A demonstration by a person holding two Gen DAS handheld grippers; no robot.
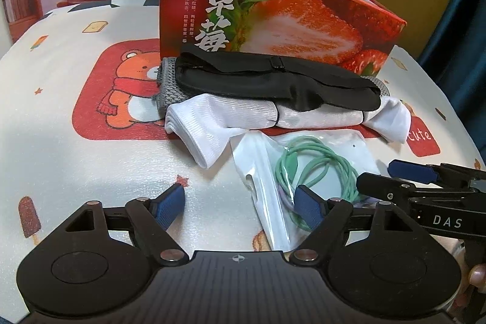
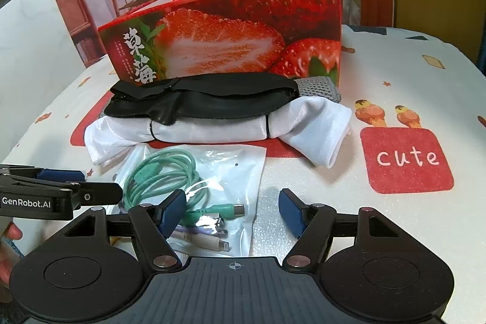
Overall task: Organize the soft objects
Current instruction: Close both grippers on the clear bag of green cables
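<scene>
A black eye mask (image 1: 273,81) (image 2: 209,99) lies on top of a rolled white sock (image 1: 224,114) (image 2: 212,129) and a grey knitted cloth (image 1: 167,84) (image 2: 319,87), all in front of a red strawberry box (image 1: 288,20) (image 2: 231,38). Nearer to me is a clear bag (image 1: 261,166) (image 2: 240,172) with a coiled green cable (image 1: 316,166) (image 2: 158,172). My left gripper (image 1: 240,199) (image 2: 101,183) is open, its right pad over the bag's left part. My right gripper (image 2: 232,202) (image 1: 376,172) is open, and the bag's near end lies between its fingers.
Everything rests on a white tablecloth (image 1: 91,160) (image 2: 395,81) printed with a bear and a red "cute" patch (image 2: 407,160). The box is open at the top. A fingertip of the person's hand (image 1: 478,274) shows at the right edge.
</scene>
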